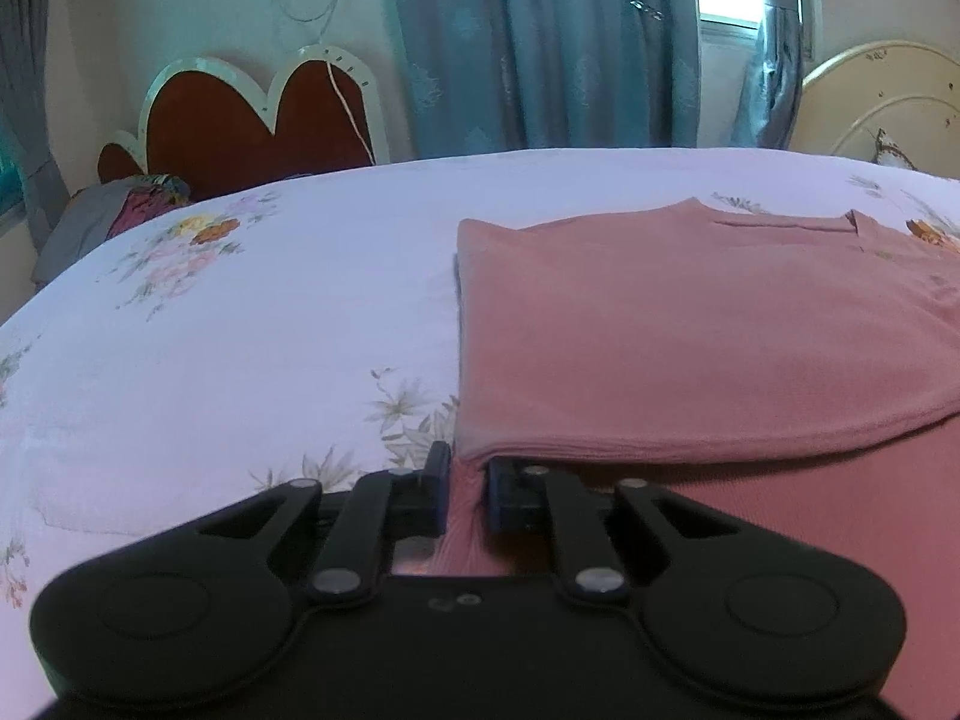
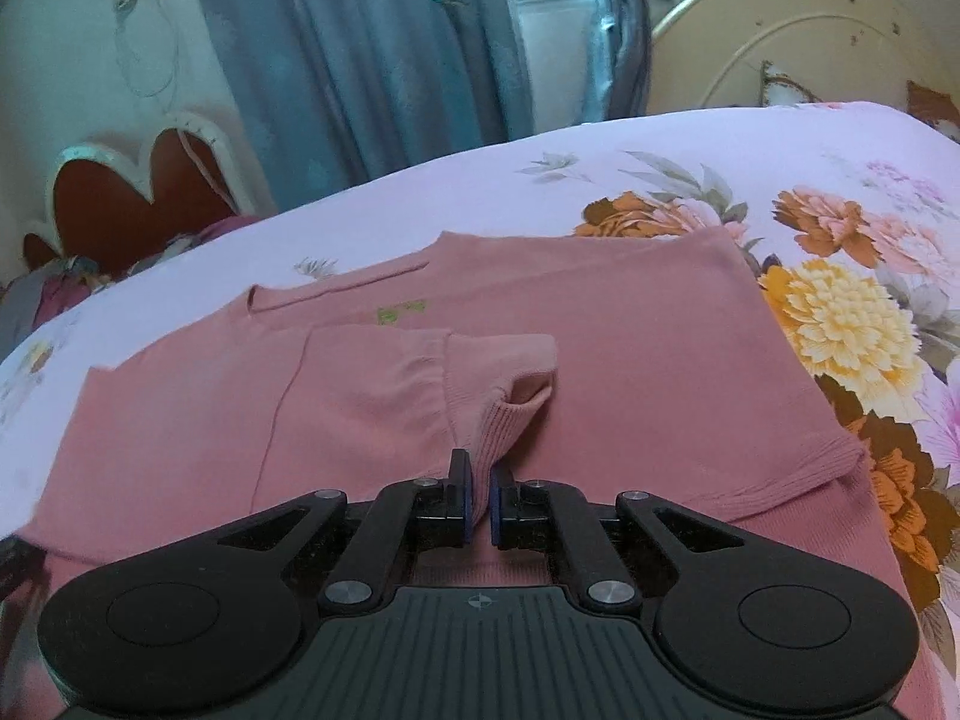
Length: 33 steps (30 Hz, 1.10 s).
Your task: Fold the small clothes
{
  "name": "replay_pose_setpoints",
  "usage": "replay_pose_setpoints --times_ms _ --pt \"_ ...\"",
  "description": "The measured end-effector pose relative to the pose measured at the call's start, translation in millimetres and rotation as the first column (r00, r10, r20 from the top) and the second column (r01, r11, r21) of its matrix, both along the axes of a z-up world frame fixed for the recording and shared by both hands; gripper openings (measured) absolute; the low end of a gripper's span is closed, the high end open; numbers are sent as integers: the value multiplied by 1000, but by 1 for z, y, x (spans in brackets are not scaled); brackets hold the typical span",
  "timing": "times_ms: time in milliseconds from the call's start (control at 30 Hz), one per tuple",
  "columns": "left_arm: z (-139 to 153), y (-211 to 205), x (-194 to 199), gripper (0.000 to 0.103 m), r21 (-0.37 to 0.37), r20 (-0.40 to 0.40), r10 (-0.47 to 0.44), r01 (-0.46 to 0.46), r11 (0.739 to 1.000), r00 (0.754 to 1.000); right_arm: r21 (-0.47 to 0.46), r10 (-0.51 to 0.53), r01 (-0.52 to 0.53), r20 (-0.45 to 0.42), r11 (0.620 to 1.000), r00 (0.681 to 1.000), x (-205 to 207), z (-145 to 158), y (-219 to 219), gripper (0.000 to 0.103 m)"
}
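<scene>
A pink knit top (image 1: 690,324) lies partly folded on the bed, with its neckline toward the far side. It also shows in the right wrist view (image 2: 630,360), where a sleeve is folded across the body. My left gripper (image 1: 467,480) is shut on the near left edge of the pink top. My right gripper (image 2: 478,498) is shut on the ribbed sleeve cuff (image 2: 498,420) and holds it just above the top's body.
The bed is covered by a lilac floral sheet (image 1: 240,312). A red heart-shaped headboard (image 1: 252,120) and a pile of clothes (image 1: 120,210) are at the far left. Blue curtains (image 1: 540,42) hang behind. A cream bed frame (image 2: 798,42) stands at the far right.
</scene>
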State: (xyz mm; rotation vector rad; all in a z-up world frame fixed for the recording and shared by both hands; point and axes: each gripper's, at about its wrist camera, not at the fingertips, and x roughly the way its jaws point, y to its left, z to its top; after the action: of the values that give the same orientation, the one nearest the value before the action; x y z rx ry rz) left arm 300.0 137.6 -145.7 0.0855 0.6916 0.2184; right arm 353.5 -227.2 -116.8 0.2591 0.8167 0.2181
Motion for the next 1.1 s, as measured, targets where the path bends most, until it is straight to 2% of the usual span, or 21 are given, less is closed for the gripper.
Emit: replay_pose_setpoints --times_ms 33,67,100,133,167,200,367,467,533,567,600,667,767,800,867,1000,1100 --pt "0 1 0 12 -6 0 0 0 1000 1000 11 -4 4 1 1000 1000 -1 1 -3 5" --pt "1 3 -1 12 -12 0 0 0 1000 1000 21 -13 13 0 1000 1000 -3 2 -7 11" --pt "1 4 -2 12 -16 1 1 -1 1000 1000 25 -34 33 6 999 999 -7 5 -12 30" --pt "1 4 -3 12 -16 1 0 0 1000 1000 30 -57 56 20 998 998 -8 7 -17 43" --pt "1 4 -3 12 -14 0 -2 2 1000 1000 34 -76 74 33 997 997 -9 9 -22 61" --pt "1 5 -3 12 -13 0 -5 5 1000 1000 37 -84 83 38 996 996 -7 11 -25 61" --pt "4 8 -2 13 -38 -13 8 -8 999 1000 50 -74 75 -14 996 997 26 2 -23 61" --pt "1 5 -2 13 -15 -16 1 -1 1000 1000 69 -47 52 -80 996 996 39 -11 -19 60" --pt "0 2 -2 12 2 -15 -1 1 1000 1000 24 -21 23 -63 999 998 36 -11 -12 46" --pt "0 1 -2 12 8 -14 -2 2 1000 1000 16 -12 13 -59 1000 998 33 -10 -11 23" --pt "0 1 -2 12 9 -14 -2 3 1000 1000 22 -2 3 -61 1000 998 30 -10 -11 7" --pt "0 2 -2 13 2 -15 -2 2 1000 1000 25 13 -12 -54 1000 998 24 -8 -13 7" --pt "0 3 -2 13 7 -17 -10 10 1000 1000 -23 6 -6 -14 1000 1000 15 -5 -17 6" --pt "0 1 -2 13 16 -20 -12 12 1000 1000 -53 -1 -1 -34 999 999 15 -11 -18 6" --pt "3 -1 0 12 25 -37 -22 23 999 999 -52 14 -16 -46 999 999 18 -14 -21 7" --pt "17 5 -6 24 -54 -45 -42 39 998 998 22 -21 21 -8 1000 1000 21 1 -33 7" --pt "28 10 -14 25 -105 -39 -50 45 993 998 38 -28 28 4 999 1000 28 6 -38 7"
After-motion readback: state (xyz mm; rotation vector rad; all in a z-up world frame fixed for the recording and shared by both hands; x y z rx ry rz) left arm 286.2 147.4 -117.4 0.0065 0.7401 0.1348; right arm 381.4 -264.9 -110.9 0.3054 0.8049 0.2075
